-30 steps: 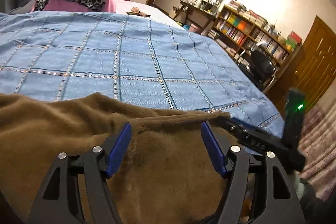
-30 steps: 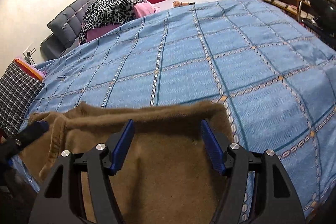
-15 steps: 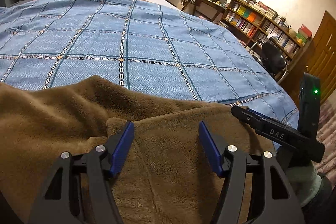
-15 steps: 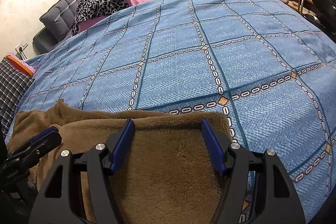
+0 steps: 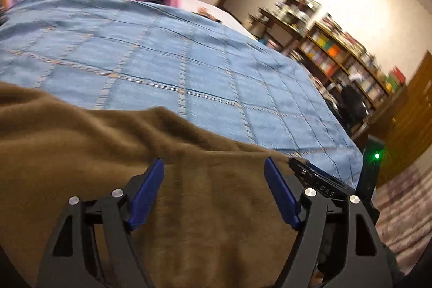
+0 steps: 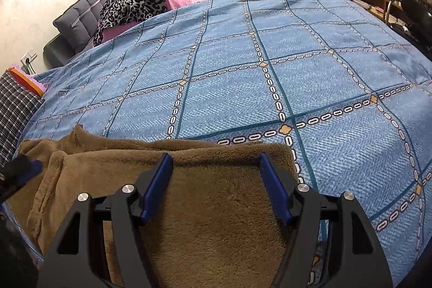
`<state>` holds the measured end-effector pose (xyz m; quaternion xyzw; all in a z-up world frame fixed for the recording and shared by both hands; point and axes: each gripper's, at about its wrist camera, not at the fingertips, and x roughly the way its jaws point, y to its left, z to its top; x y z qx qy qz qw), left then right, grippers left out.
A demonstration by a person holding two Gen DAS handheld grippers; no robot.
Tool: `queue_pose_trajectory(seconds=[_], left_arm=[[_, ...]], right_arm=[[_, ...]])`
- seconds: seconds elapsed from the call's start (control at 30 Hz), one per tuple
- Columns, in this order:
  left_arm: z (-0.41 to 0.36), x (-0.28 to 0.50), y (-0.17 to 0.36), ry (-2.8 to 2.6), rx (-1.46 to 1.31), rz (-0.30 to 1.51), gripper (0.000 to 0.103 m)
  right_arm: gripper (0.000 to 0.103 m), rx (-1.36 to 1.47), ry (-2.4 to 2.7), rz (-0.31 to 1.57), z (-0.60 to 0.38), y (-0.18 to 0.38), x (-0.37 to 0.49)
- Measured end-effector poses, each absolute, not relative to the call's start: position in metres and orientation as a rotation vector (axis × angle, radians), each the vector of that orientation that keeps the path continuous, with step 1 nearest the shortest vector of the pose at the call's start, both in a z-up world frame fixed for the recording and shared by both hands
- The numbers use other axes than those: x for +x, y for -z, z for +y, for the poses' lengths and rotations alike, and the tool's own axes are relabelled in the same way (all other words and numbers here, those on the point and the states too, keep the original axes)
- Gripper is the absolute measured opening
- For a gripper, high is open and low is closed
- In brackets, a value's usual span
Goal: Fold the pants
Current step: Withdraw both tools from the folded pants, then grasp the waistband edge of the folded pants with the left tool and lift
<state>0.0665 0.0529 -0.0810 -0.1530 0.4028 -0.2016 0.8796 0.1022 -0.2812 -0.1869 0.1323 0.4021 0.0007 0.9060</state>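
Both jaws released over brown pants on the bed's near edge.
Left hand-held gripper (image 5: 213, 190) just opened wider, right hand-held gripper (image 6: 214, 184) parted; pants (image 6: 205, 207) beneath both, apparently unpinched (left view blurred). Grip the fold edge squarely.

Brown fleece pants (image 6: 205, 212), folded into layers, lying flat at blue bedspread's near edge, left side rumpled

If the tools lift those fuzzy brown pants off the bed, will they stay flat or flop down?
Probably flop: the brown pants already lie in soft, rumpled folds on the blue bedspread. The thick, fleecy pile suggests they would grip rather than slip. They look bulky yet likely light.
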Motion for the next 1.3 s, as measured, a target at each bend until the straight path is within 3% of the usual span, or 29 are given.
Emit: queue_pose_trajectory(seconds=[0.77,1.23,1.3], left_arm=[[0.283,-0.019,0.075,-0.172,-0.556,0.808,0.076],[0.342,-0.007,0.123,-0.109,-0.908,0.796,0.076],[0.348,-0.001,0.123,-0.091,-0.965,0.763,0.082]], right_arm=[[0.069,0.218,0.01,0.737,-0.244,0.14,0.074],[0.069,0.187,-0.049,0.745,-0.214,0.136,0.069],[0.069,0.18,-0.049,0.746,-0.212,0.136,0.069]])
